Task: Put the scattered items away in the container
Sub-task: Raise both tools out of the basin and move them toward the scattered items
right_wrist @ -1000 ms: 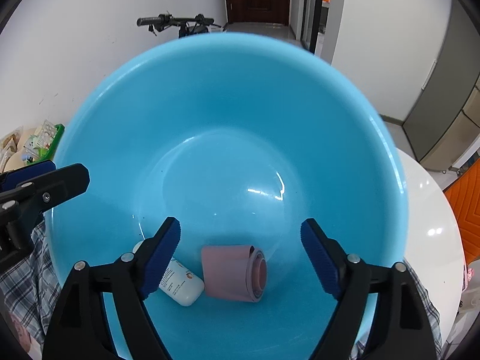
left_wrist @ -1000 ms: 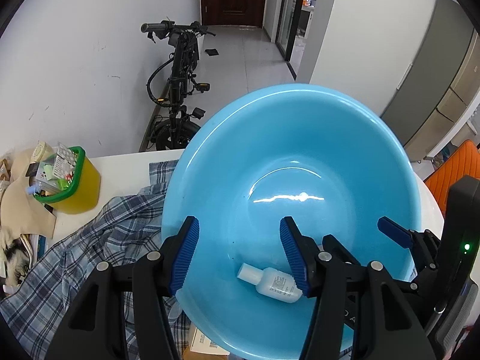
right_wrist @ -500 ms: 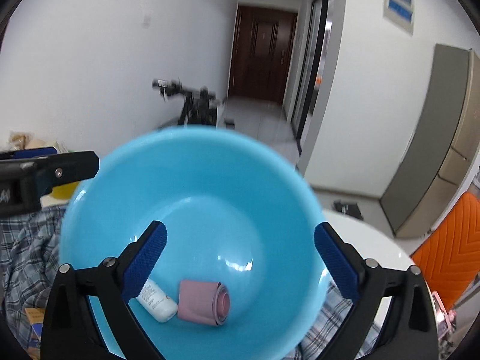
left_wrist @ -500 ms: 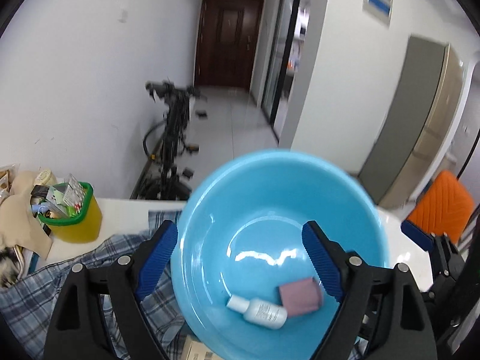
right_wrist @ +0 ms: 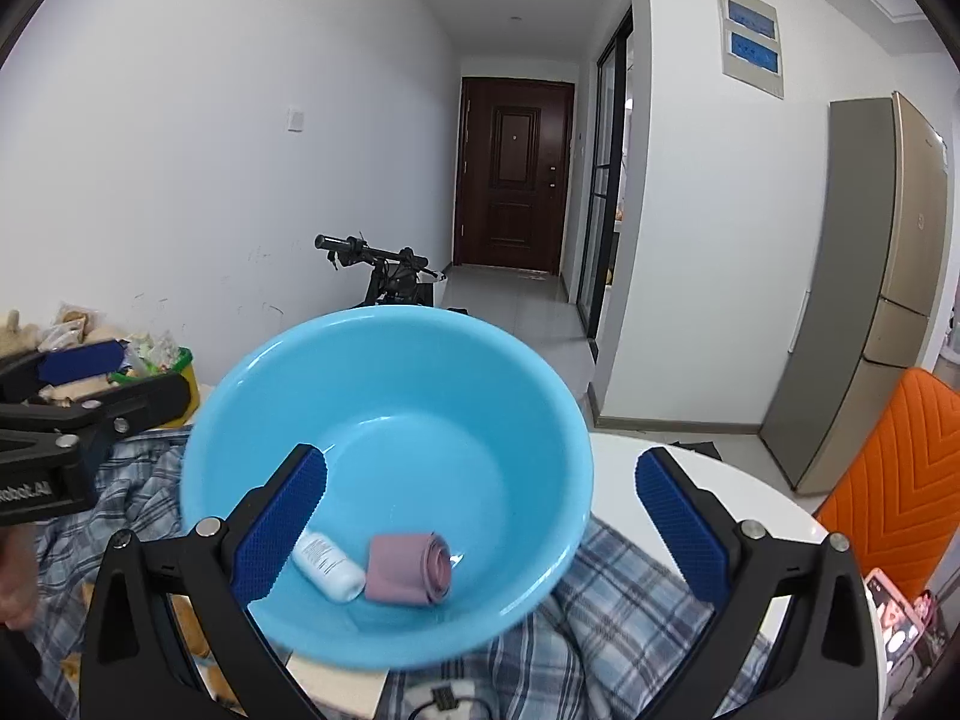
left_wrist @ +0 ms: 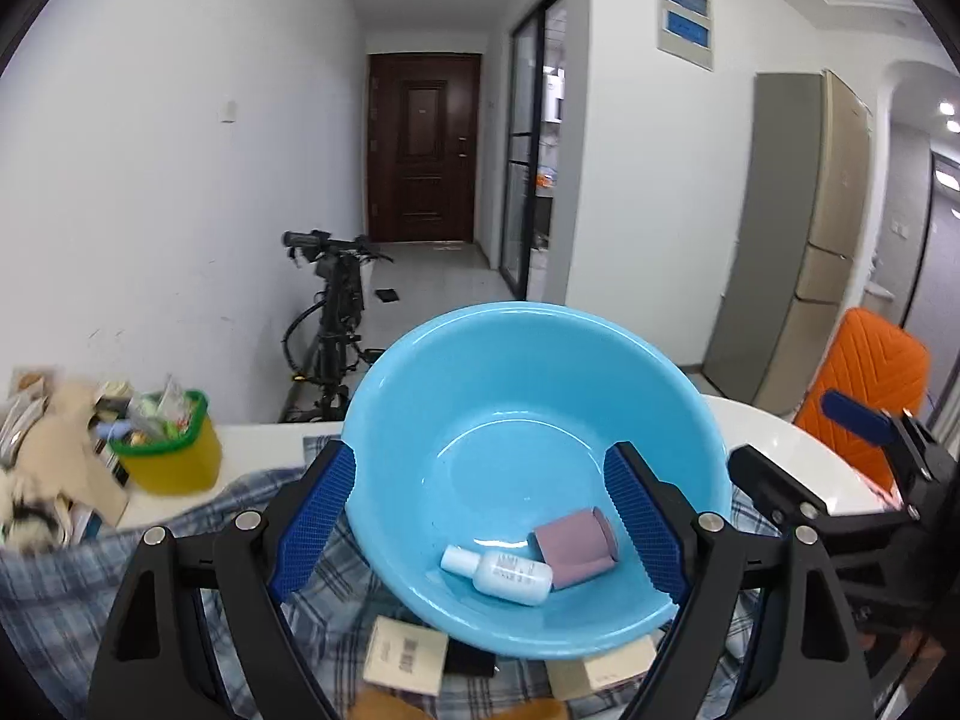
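Observation:
A light blue basin (left_wrist: 510, 372) (right_wrist: 390, 372) rests tilted on a plaid shirt (left_wrist: 60, 588) (right_wrist: 630, 618). In its bottom lie a small white bottle (left_wrist: 504, 576) (right_wrist: 327, 564) and a mauve rolled cloth (left_wrist: 573, 546) (right_wrist: 408, 570), side by side. My left gripper (left_wrist: 480, 459) hovers open before the basin's near rim, nothing between its blue pads. My right gripper (right_wrist: 480, 459) is open wide and empty, its left finger over the basin's near edge. Two cardboard boxes (left_wrist: 405, 657) (left_wrist: 600, 669) lie partly under the basin.
A yellow tub with a green rim (left_wrist: 171, 450), stuffed with packets, stands at the left on the white table (left_wrist: 780, 456) beside a heap of clutter. A phone (right_wrist: 894, 606) lies at the table's right edge. An orange chair (left_wrist: 864, 372) and a bicycle (left_wrist: 336, 324) stand beyond.
Both grippers have pulled back and up from inside the basin, and both sets of jaws have spread wider. The bottle and the rolled cloth stay in the basin.

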Tool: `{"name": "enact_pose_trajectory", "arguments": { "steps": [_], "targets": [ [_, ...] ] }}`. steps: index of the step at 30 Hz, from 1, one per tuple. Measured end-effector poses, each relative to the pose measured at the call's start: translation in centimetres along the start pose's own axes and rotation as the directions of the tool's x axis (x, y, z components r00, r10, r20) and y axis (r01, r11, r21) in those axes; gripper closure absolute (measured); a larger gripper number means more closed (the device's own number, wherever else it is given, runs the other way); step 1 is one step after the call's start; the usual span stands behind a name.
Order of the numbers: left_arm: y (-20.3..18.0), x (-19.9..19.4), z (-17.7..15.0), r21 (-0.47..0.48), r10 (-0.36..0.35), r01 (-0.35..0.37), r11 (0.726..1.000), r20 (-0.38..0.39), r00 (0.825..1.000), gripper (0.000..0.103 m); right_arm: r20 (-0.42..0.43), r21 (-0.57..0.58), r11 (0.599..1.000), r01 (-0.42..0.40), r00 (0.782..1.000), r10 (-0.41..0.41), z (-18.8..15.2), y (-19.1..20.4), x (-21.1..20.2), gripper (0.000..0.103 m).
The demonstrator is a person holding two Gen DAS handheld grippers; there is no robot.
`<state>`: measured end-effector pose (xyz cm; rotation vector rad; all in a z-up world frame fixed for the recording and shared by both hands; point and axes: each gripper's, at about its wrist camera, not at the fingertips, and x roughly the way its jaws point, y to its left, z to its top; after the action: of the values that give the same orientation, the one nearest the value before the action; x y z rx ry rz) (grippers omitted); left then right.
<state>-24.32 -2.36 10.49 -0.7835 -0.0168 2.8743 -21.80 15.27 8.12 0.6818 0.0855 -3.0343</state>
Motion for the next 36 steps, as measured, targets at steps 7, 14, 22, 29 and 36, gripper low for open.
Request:
{"name": "enact_pose_trajectory", "arguments": {
  "steps": [7,14,22,29,36],
  "targets": [
    [-2.0,-4.2,-1.3,0.025,0.083,-0.089,0.996,0.17,0.982,0.016,0.068,-0.001,1.0,0.008,0.998,-0.008,0.4,-0.1,-4.0,0.0],
    [-1.8,-7.7,-2.0,0.028,0.02,-0.026,0.999,0.2,0.98,0.016,0.185,-0.035,0.999,-0.018,0.982,0.024,-0.3,-0.7,-8.1,0.0],
    [-2.8,-12.9,-4.9,0.039,0.082,-0.1,0.994,0.334,0.939,0.016,0.184,0.026,0.998,0.051,0.981,-0.055,-2.5,-1.3,-11.8,0.0],
    [-2.5,-16.7,-7.0,0.045,-0.075,0.064,0.997,0.323,0.943,0.015,0.145,0.036,0.999,-0.024,0.989,0.018,-4.1,-0.5,-17.0,0.0],
    [-2.6,-21.2,-8.6,0.026,0.002,-0.011,1.0,0.348,0.937,0.014,0.177,-0.005,1.0,-0.026,0.984,0.027,-4.9,1.0,-21.5,0.0]
  ]
}}
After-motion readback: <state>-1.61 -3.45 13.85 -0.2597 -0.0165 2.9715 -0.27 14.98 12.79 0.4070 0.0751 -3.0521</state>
